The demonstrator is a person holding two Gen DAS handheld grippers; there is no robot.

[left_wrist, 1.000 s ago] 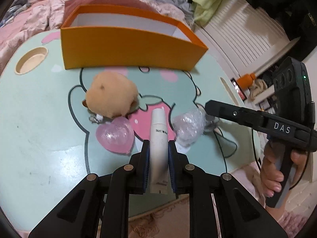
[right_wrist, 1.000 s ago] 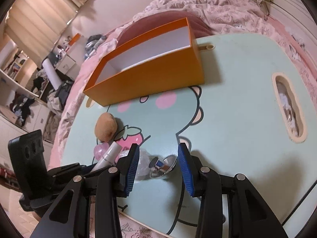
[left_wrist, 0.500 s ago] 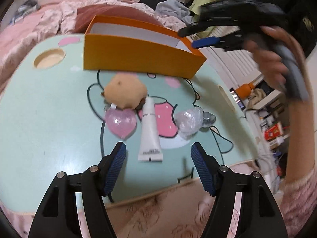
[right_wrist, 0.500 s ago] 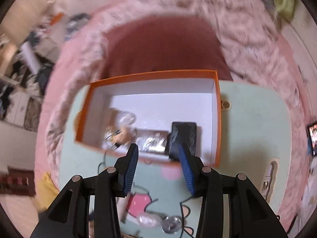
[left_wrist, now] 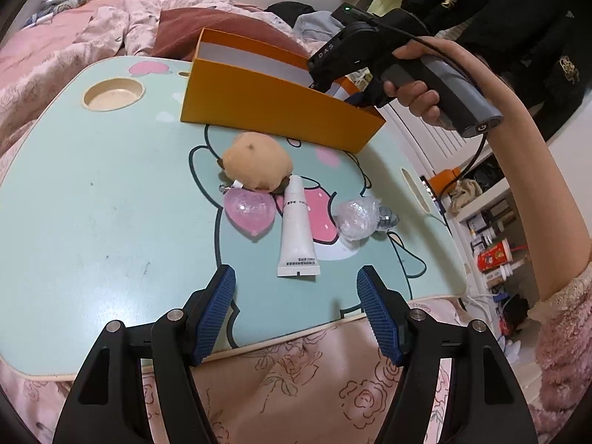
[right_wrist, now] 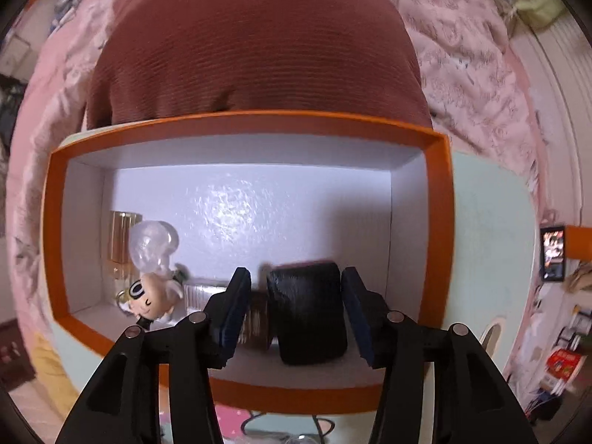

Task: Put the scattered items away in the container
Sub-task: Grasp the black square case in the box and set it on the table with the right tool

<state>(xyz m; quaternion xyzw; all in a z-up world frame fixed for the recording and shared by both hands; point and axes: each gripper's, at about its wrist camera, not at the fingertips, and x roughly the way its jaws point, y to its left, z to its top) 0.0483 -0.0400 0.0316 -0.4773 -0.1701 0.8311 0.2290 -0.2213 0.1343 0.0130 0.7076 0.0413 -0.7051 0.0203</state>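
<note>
The right gripper (right_wrist: 296, 309) points down into the orange cardboard box with white inside walls (right_wrist: 236, 122), which stands at the far edge of the mint-green table with a cartoon animal printed on it (left_wrist: 92, 192). Its jaws are opening, and the black squashy block (right_wrist: 307, 312) sits between them with a small gap on each side, so the pads do not seem to press it. It is blurred, so I cannot tell if it is falling or lying on the box floor. To do this drop well, I think the jaws should open wide first and then go straight up, so a pad does not drag the block back out. The left gripper (left_wrist: 296, 310) hangs near the front edge of the table with its jaws wide apart and nothing in them. The white squeeze tube (left_wrist: 298, 229) lies flat just beyond it, touching the tan fluffy plush toy (left_wrist: 255, 164). The clear pink heart (left_wrist: 249, 211) sits beside the tube, and the crinkly clear plastic ball (left_wrist: 357, 216) lies on its other side. Only the right wrist view shows what is in the box: a small doll charm with a round head (right_wrist: 150, 296) and a clear bubble shape (right_wrist: 153, 242) near one end. Only the left wrist view shows the things left on the table, and the person's hand (left_wrist: 418, 92) holding the right gripper over the box.
</note>
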